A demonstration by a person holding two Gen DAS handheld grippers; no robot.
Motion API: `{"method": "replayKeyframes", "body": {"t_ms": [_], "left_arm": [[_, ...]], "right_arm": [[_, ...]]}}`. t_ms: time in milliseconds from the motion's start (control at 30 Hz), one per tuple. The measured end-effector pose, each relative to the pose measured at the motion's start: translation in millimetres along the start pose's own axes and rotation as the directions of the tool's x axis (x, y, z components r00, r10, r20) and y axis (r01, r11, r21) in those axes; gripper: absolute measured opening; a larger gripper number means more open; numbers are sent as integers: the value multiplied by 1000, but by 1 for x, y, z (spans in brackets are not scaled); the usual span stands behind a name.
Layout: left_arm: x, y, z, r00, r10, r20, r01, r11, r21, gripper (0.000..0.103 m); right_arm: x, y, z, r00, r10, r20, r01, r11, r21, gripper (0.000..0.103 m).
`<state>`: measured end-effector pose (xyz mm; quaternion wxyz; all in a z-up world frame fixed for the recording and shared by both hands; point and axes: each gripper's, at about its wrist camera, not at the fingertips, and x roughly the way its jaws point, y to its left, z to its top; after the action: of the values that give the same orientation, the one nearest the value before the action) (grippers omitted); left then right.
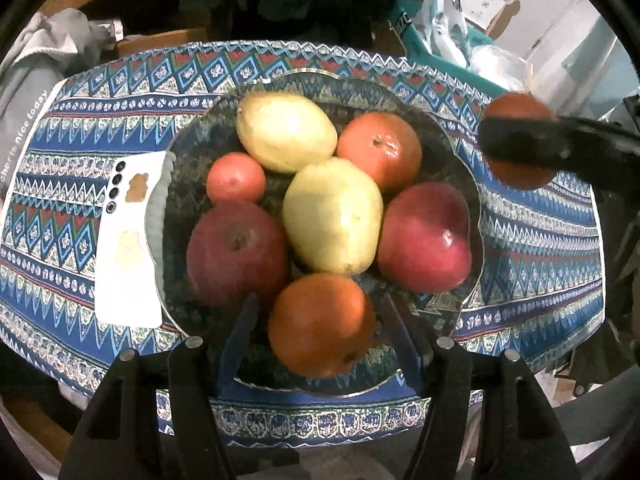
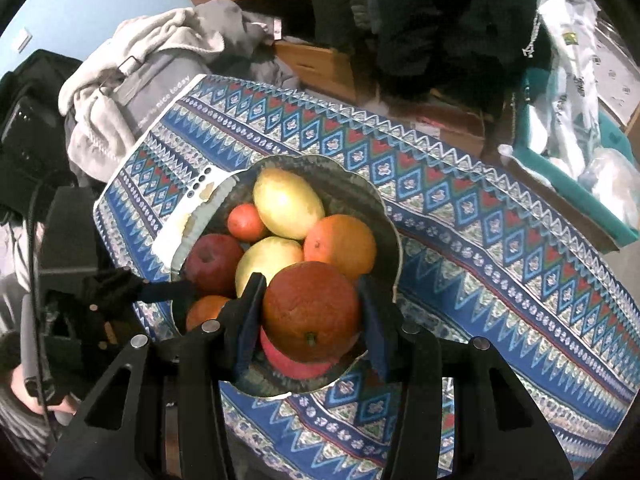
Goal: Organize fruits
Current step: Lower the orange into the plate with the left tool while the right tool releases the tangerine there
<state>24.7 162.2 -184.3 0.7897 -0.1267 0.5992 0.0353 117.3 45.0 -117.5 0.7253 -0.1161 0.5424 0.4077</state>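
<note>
A dark glass bowl (image 1: 460, 152) on a patterned cloth holds two yellow mangoes (image 1: 286, 132), two red apples (image 1: 238, 252), an orange (image 1: 380, 150), a small tangerine (image 1: 236, 178) and a near orange (image 1: 322, 324). My left gripper (image 1: 318, 320) is open, its jaws either side of the near orange with gaps. My right gripper (image 2: 310, 312) is shut on a dark orange (image 2: 312, 312) and holds it above the bowl's (image 2: 384, 208) near right side. It also shows in the left wrist view (image 1: 520, 146) at the right.
A white phone (image 1: 128, 240) lies on the cloth left of the bowl. Grey clothing (image 2: 132, 76) is piled beyond the table's far left. A teal bin (image 2: 568, 176) with plastic bags stands at the far right. The blue patterned cloth (image 2: 500, 248) covers the table.
</note>
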Motion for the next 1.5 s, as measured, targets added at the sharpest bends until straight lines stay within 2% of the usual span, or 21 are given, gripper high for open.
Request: {"method": "replayKeyframes", "body": {"t_ms": [167, 567, 833, 1167, 1333, 1500], "left_arm": [[-7, 8, 5, 1000, -5, 22, 6, 999, -33, 71], [-29, 35, 20, 992, 36, 121, -20, 992, -128, 74], [-35, 48, 23, 987, 54, 153, -28, 986, -166, 76], [-46, 41, 24, 984, 50, 174, -23, 988, -153, 76], [-53, 31, 24, 982, 54, 182, -31, 991, -129, 76], [-63, 21, 22, 978, 58, 199, -39, 994, -100, 76]], "right_arm": [[13, 3, 5, 1000, 18, -11, -18, 1000, 13, 46], [36, 13, 14, 998, 42, -44, -41, 999, 22, 46], [47, 12, 16, 997, 55, -57, -52, 998, 43, 48], [31, 10, 13, 998, 52, -41, -50, 997, 52, 52], [15, 6, 8, 1000, 4, -25, -3, 999, 35, 54], [-12, 7, 2, 999, -42, 34, 41, 999, 9, 55]]}}
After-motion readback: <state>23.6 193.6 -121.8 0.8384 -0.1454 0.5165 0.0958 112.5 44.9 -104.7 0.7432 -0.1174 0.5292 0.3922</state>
